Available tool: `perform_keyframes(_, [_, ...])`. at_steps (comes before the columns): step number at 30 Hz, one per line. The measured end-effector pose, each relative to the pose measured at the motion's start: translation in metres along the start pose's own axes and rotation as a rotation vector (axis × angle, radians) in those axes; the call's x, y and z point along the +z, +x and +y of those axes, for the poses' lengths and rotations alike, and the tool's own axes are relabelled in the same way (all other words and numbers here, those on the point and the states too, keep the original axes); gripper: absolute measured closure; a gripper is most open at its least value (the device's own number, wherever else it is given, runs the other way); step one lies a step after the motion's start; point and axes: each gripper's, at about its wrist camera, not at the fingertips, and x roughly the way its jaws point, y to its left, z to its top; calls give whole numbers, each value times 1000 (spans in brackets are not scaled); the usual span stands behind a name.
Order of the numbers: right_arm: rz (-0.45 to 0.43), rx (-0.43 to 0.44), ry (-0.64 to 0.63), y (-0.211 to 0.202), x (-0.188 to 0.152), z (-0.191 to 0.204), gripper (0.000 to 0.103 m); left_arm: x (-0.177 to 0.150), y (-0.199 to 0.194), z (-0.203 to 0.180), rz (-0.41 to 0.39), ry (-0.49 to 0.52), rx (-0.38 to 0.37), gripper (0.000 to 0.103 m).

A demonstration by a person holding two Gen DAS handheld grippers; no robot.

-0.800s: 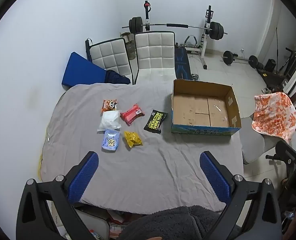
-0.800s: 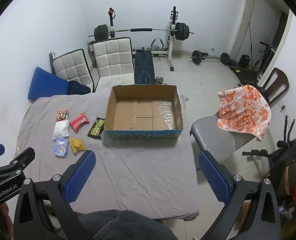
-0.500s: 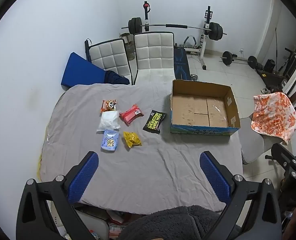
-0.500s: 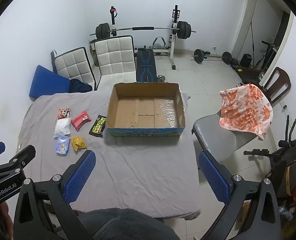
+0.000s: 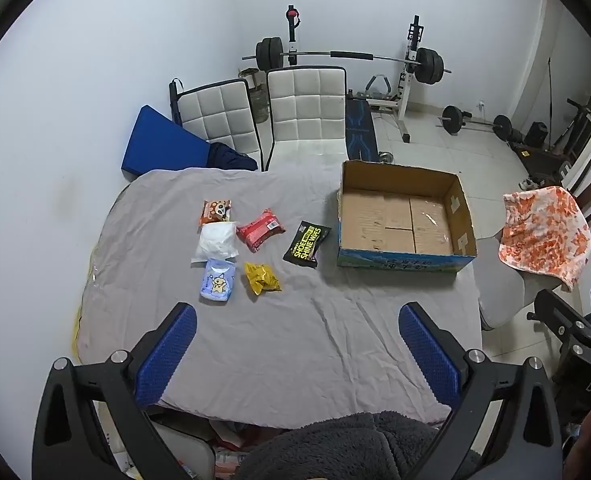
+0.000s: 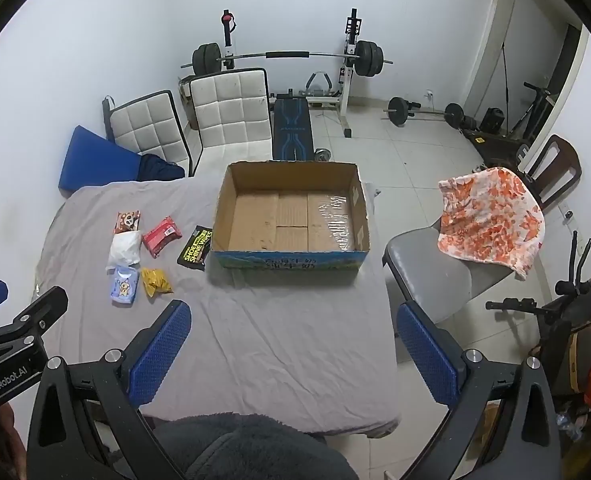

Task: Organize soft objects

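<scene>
1. Lying in a loose cluster toward the table's (image 5: 295,340) left edge: six soft packets, among them the yellow packet (image 5: 261,277) and black wipes pack (image 5: 307,243).
2. Cardboard box (image 5: 403,258) sits by the right edge, nothing inside.
3. Your left gripper (image 5: 295,354) and right gripper (image 6: 291,350) hover over the near edge, fingers wide apart, holding nothing.

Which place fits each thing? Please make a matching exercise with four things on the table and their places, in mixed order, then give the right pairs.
Things:
1. black flat packet of shoe shine wipes
2. small crumpled yellow packet
3. brown snack packet with a bear face
4. open brown cardboard box

Places:
A. farthest packet from the camera
B. right part of the table
C. packet closest to the box
D. right beside the light blue packet

Pairs: 1-C, 2-D, 3-A, 4-B
</scene>
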Motion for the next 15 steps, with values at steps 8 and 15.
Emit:
perform_keyframes(8, [-3,-2,4,0,0,1,0,0,-2,-1,-8,-4,3,0])
perform_keyframes(15, [-3,-1,12,1,0,0,0,1,-1,-1,-9,-9,4,0])
